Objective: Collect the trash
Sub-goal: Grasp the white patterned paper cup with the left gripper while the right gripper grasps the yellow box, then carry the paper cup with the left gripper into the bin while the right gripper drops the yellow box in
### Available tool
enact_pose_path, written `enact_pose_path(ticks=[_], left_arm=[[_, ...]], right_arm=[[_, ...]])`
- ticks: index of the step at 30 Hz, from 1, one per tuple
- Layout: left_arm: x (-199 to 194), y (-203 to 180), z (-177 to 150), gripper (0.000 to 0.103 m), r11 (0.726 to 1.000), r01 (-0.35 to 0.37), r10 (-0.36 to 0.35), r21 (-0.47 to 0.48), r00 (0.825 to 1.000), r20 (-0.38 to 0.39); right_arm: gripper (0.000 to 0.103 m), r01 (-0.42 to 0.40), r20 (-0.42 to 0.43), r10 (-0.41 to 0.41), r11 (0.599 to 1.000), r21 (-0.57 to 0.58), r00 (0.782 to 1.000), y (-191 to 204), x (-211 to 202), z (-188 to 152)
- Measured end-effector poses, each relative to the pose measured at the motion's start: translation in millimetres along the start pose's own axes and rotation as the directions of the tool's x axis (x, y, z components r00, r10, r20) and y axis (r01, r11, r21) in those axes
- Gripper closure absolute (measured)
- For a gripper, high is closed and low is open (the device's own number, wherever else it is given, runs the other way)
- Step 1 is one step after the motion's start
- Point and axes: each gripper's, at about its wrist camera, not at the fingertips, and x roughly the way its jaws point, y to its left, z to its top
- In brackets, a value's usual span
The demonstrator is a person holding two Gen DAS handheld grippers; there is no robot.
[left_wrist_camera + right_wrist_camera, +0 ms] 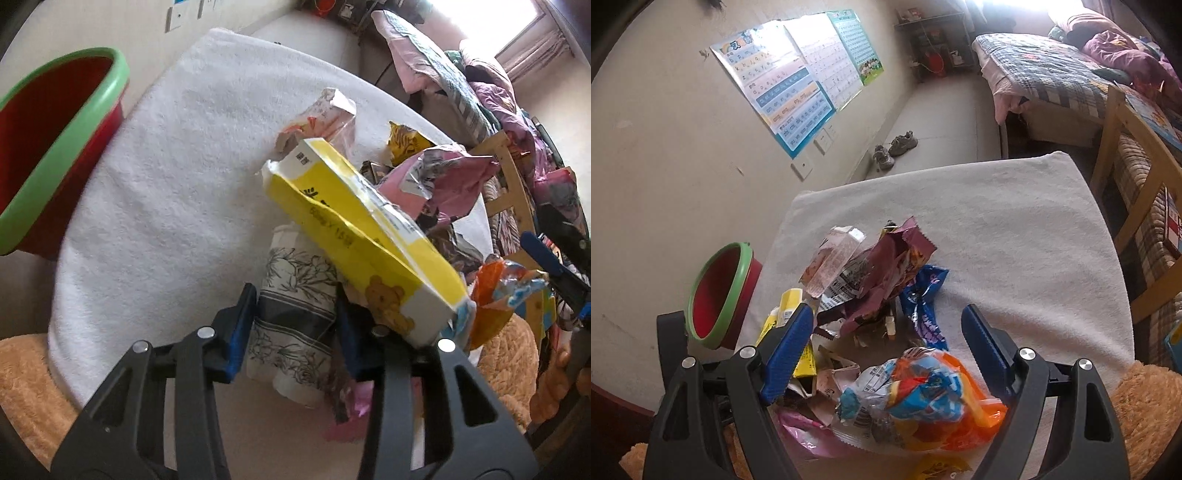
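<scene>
A pile of trash lies on a white towel (166,184) over the table. My left gripper (295,328) is shut on a white paper cup (291,295) with black flower drawings, one blue pad pressed against each side. A crumpled yellow box (351,221) with a bear print leans over the cup. A red bin (55,147) with a green rim stands off the table's left edge. My right gripper (886,343) hangs open above an orange and blue snack wrapper (923,398), not touching it. Purple (886,273) and blue (923,306) wrappers lie beyond it.
A pink carton (831,258) lies at the far side of the pile. Brown plush fur (1145,406) borders the near table edge. A wooden chair (1115,147) and a bed (1052,74) stand to the right. Shoes (894,147) sit on the floor by the wall.
</scene>
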Motion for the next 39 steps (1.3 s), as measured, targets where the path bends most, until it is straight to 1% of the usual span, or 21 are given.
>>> enact_pose_path(ticks=[3, 5, 8, 10, 12, 15, 17, 20, 22, 23, 24, 26, 28, 30, 31, 32, 34, 35, 36, 39], left_arm=[[-12.4, 6.8, -6.1, 0.063, 1.0, -0.005, 0.005, -0.009, 1.0, 0.021], [-21.0, 16.1, -11.7, 0.063, 0.999, -0.023, 0.024, -0.026, 0.999, 0.036], [-27.7, 30.9, -16.0, 0.063, 0.996, -0.047, 0.051, -0.069, 0.997, 0.052], [-33.7, 43.4, -18.4, 0.063, 0.992, -0.065, 0.072, -0.107, 0.995, 0.071], [-40.0, 55.3, -19.1, 0.063, 0.987, -0.071, 0.085, -0.144, 0.992, 0.09], [-48.3, 67.4, -19.4, 0.063, 0.981, -0.08, 0.102, -0.179, 0.988, 0.114], [-53.5, 74.3, -20.8, 0.063, 0.977, -0.086, 0.113, -0.197, 0.985, 0.13], [-55.9, 81.7, -23.1, 0.063, 0.971, -0.081, 0.114, -0.224, 0.983, 0.141], [-56.6, 86.2, -24.6, 0.063, 0.968, -0.073, 0.11, -0.241, 0.984, 0.143], [-56.9, 87.9, -25.2, 0.063, 0.967, -0.069, 0.107, -0.246, 0.984, 0.145], [-55.8, 87.2, -24.5, 0.063, 0.966, -0.066, 0.106, -0.25, 0.983, 0.147], [-55.2, 88.6, -25.1, 0.063, 0.965, -0.062, 0.102, -0.255, 0.984, 0.148], [-52.7, 87.5, -24.5, 0.063, 0.965, -0.057, 0.097, -0.257, 0.984, 0.146], [-53.1, 88.7, -25.1, 0.063, 0.965, -0.053, 0.094, -0.258, 0.984, 0.149], [-53.6, 89.5, -25.5, 0.063, 0.964, -0.05, 0.092, -0.261, 0.984, 0.151], [-53.7, 90.7, -25.8, 0.063, 0.963, -0.047, 0.09, -0.266, 0.984, 0.152], [-53.9, 93.3, -26.8, 0.063, 0.96, -0.041, 0.086, -0.275, 0.984, 0.153], [-53.4, 94.2, -27.0, 0.063, 0.96, -0.038, 0.084, -0.279, 0.985, 0.152], [-53.0, 94.7, -27.2, 0.063, 0.959, -0.037, 0.082, -0.281, 0.985, 0.151], [-52.1, 94.7, -26.6, 0.063, 0.959, -0.035, 0.08, -0.28, 0.985, 0.15]], right_arm=[[0.023, -0.012, -0.01, 0.012, 0.999, -0.037, 1.0, 11.6, 0.8, -0.5], [0.023, -0.024, -0.024, 0.023, 0.998, -0.063, 0.999, 20.1, 3.0, -1.0], [0.023, -0.06, -0.079, 0.052, 0.994, -0.097, 0.996, 35.8, 13.8, -4.1], [0.023, -0.102, -0.131, 0.087, 0.989, -0.109, 0.988, 47.6, 25.6, -5.4], [0.023, -0.126, -0.177, 0.104, 0.985, -0.119, 0.979, 57.6, 37.0, -5.8], [0.023, -0.141, -0.245, 0.1, 0.977, -0.157, 0.964, 76.8, 57.5, -10.9], [0.024, -0.154, -0.275, 0.1, 0.971, -0.182, 0.956, 89.3, 66.5, -15.1], [0.023, -0.155, -0.28, 0.084, 0.957, -0.244, 0.956, 106.1, 69.3, -22.3], [0.023, -0.134, -0.242, 0.057, 0.94, -0.314, 0.969, 120.2, 64.5, -26.7], [0.023, -0.125, -0.207, 0.052, 0.927, -0.354, 0.977, 127.5, 58.8, -28.2], [0.023, -0.123, -0.195, 0.051, 0.918, -0.378, 0.979, 130.9, 55.7, -30.3], [0.024, -0.125, -0.217, 0.035, 0.899, -0.42, 0.976, 138.5, 59.1, -33.8], [0.024, -0.142, -0.258, 0.037, 0.906, -0.399, 0.965, 136.2, 68.4, -36.1], [0.024, -0.156, -0.313, 0.046, 0.929, -0.337, 0.949, 126.4, 82.1, -38.6], [0.027, -0.156, -0.334, 0.044, 0.935, -0.319, 0.942, 122.8, 89.1, -40.2], [0.034, -0.162, -0.363, 0.046, 0.941, -0.296, 0.931, 117.5, 96.3, -42.9], [0.041, -0.187, -0.404, 0.077, 0.952, -0.24, 0.912, 110.0, 104.7, -45.3], [0.041, -0.18, -0.406, 0.074, 0.957, -0.229, 0.911, 106.7, 105.2, -48.0], [0.041, -0.165, -0.395, 0.056, 0.955, -0.247, 0.917, 106.4, 106.4, -47.8], [0.039, -0.162, -0.395, 0.05, 0.953, -0.257, 0.917, 109.5, 107.9, -48.6]])
